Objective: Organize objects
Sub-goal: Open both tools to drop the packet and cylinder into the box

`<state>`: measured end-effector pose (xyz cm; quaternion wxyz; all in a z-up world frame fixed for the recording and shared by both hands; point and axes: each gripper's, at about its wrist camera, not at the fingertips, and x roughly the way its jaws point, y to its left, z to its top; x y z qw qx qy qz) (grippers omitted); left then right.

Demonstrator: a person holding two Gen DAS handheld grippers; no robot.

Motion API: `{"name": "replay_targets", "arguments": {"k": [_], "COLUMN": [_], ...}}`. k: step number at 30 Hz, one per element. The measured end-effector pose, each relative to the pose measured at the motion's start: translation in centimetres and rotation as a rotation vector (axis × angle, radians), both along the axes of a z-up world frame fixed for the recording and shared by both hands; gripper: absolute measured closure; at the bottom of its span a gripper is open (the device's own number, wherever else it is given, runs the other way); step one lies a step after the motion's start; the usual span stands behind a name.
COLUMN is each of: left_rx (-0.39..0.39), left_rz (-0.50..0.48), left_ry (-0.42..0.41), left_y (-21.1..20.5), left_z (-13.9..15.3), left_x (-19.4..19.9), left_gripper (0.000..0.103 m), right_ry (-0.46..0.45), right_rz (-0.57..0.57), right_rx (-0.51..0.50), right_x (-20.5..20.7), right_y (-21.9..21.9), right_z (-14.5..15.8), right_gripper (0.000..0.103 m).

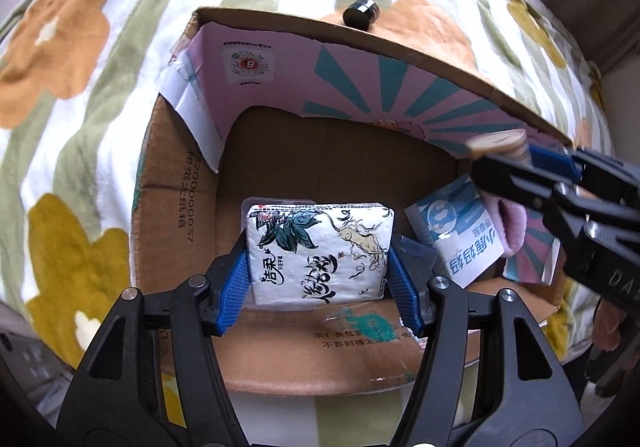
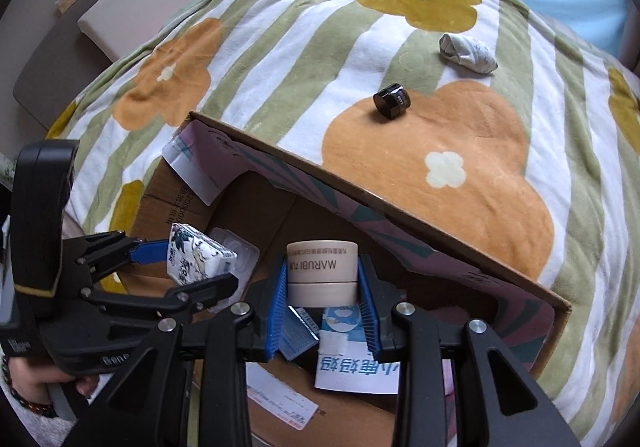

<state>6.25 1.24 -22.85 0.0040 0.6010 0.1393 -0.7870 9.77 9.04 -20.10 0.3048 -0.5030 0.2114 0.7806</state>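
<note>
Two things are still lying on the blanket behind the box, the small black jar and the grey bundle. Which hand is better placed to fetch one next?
Probably right: the black jar and grey bundle lie on its side of the box. But both tongs are full: the right tongs hold the cream jar, the left tongs the tissue pack.

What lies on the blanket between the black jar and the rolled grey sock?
Nothing: between the black jar and the grey sock only bare blanket shows, clearest in the right wrist view. Both sit outside the box.
</note>
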Motion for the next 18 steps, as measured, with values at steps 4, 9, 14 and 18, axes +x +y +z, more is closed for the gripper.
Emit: {"name": "replay_targets", "arguments": {"k": [4,9,14,18], "left_rx": [-0.019,-0.016,0.013,0.005], "left_rz": [-0.039,-0.071,-0.061,-0.066], "left_ry": [-0.003,-0.004,0.010,0.015], "left_y": [0.5,0.6,0.1,-0.1], "left_z": [0.1,0.4,1.2,1.4], "left_x": [0.1,0.7,1.5,1.7], "left_gripper": [0.000,0.000,0.000,0.000], "right_ry": [0.016,0.041,0.025,0.025], "right_rz": [-0.035,-0.093,-0.123,-0.132], "right_rx": [-0.013,-0.017,-0.015,-0.020], "right_x": [-0.1,0.7,1.6,2.2], "right_y": [0.3,0.5,0.4,0.3], "right_z": [0.2,0.9,1.2,1.4], "right_gripper": [0.035,0.029,0.029,0.029]}}
